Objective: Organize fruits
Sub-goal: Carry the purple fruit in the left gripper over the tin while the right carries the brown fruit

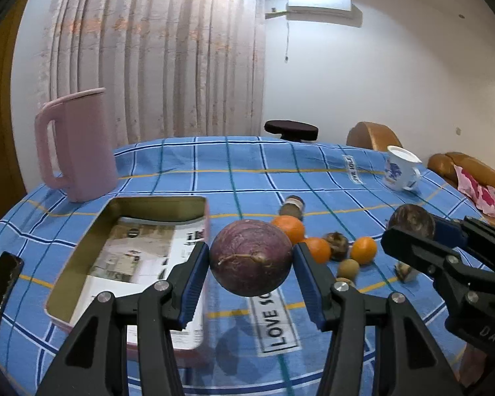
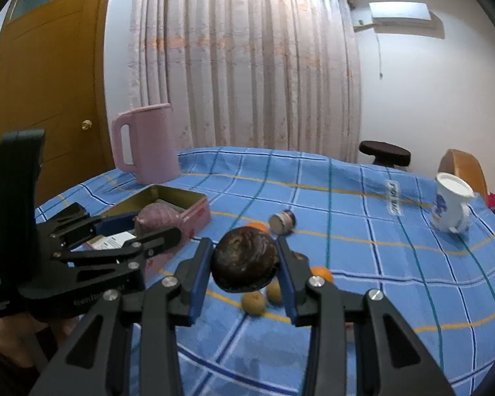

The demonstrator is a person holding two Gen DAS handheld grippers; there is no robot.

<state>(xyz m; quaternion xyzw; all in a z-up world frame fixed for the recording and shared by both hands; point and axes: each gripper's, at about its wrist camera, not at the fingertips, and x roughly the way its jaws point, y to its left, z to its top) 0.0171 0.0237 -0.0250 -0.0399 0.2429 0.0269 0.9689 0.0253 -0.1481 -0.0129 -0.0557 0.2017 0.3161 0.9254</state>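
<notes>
Purple fruit [image 1: 250,257] gripped by left gripper [image 1: 250,264] above tablecloth [image 1: 247,181].

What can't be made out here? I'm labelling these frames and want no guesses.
- Fruit type of the dark fruit in the right gripper: right wrist view, blurred.
- Tin floor, near part: left wrist view, hidden by the left gripper and its purple fruit.
- Small jar label: both views, too small.
- Tablecloth lettering: left wrist view, cut by the purple fruit.

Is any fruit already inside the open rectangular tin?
No; the open rectangular tin holds only a printed paper sheet, no fruit inside.
</notes>
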